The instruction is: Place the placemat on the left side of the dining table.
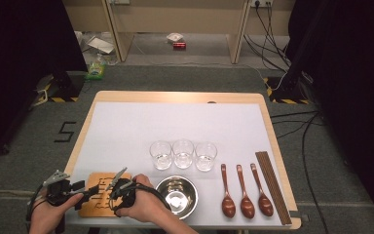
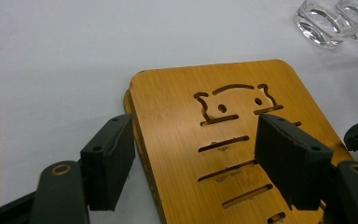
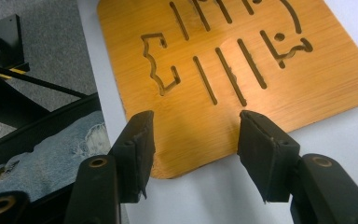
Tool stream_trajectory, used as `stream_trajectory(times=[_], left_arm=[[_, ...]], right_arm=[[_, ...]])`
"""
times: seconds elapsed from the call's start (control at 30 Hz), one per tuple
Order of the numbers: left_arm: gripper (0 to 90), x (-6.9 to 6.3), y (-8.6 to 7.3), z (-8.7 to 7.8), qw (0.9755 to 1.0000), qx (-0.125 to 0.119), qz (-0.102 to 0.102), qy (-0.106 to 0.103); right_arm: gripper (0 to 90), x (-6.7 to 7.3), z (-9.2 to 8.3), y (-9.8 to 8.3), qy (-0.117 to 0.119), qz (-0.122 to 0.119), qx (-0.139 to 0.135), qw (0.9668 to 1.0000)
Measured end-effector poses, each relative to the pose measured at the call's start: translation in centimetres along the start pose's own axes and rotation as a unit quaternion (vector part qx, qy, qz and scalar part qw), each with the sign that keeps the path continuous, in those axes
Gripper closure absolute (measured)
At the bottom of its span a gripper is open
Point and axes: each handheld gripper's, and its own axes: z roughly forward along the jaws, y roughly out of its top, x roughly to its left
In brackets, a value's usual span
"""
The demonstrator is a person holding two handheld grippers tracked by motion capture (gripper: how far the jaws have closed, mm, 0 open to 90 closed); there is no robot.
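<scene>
At the near left corner of the worktop (image 1: 126, 122), on its white cover, lies the flat honey-coloured bamboo trivet with the cut-out slots and cat face (image 1: 100, 194), and both my tools are over it. My left gripper (image 2: 193, 158) has its jaws spread wide and astride the trivet's left edge, one pad off the board over the white cover, the other above the slotted middle; nothing is gripped. My right gripper (image 3: 193, 154) hangs over the near corner of the same board with its jaws wide apart too and nothing between them but bare bamboo. Whether any pad actually touches the wood I can't quite tell from these angles.

The trouble I see: the board is thin and lies flat, so if I close on it from above the pads may simply scrape across the top and skid it, or push it off the near edge, which it sits close to. A pad tip could also catch in one of the slots and twist the board. If it slides right, it meets the round shiny steel bowl (image 1: 177, 196) just beside it, and the three clear drinking glasses (image 1: 183, 154) beyond could get knocked
</scene>
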Motion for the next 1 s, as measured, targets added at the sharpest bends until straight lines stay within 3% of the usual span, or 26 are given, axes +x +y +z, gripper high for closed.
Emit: stream_trajectory(times=[1.0], left_arm=[[28.4, 0.3, -0.18, 0.08, 0.9999, 0.008, -0.012, 0.003]], right_arm=[[44.6, -0.43, 0.34, 0.1, -0.002, 0.0, 0.004, 1.0]])
